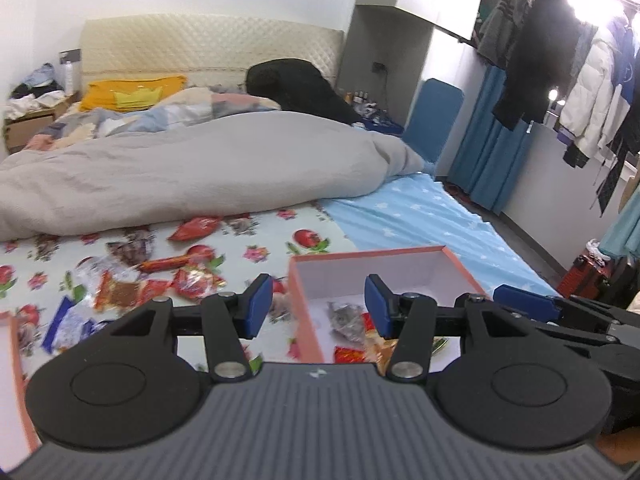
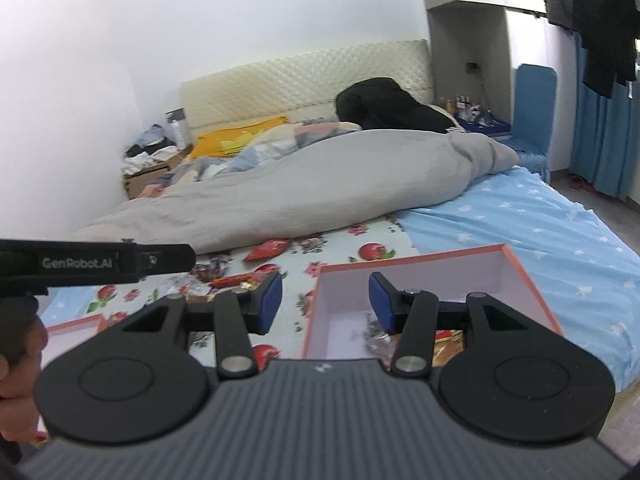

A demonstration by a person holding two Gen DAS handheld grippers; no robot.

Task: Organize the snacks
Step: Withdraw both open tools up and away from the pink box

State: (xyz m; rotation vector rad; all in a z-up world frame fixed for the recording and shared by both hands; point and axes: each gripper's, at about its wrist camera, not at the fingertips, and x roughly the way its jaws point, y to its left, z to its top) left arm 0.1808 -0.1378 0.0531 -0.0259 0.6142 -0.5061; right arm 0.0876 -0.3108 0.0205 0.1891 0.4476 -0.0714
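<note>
A salmon-rimmed box (image 1: 372, 254) with a white inside sits on the bed, with a silvery packet (image 1: 344, 320) and a red packet (image 1: 349, 356) in it. Loose snack packets (image 1: 120, 292), a red bag (image 1: 194, 228) and a red stick snack (image 1: 168, 264) are scattered on the floral cloth (image 1: 256, 252) to its left. My left gripper (image 1: 318, 306) hovers open over the box's left wall, nothing between its pads. My right gripper (image 2: 325, 304) is open above the same box (image 2: 412, 258), over a silvery packet (image 2: 376, 336) and a gold-red one (image 2: 448, 344).
A grey duvet (image 1: 192, 168) is bunched just behind the snacks. A second salmon-edged tray (image 2: 76, 324) lies at the left. Blue star sheet (image 2: 520, 232) spreads right of the box. Hanging clothes (image 1: 560, 60) and a blue curtain (image 1: 488, 152) stand at the right.
</note>
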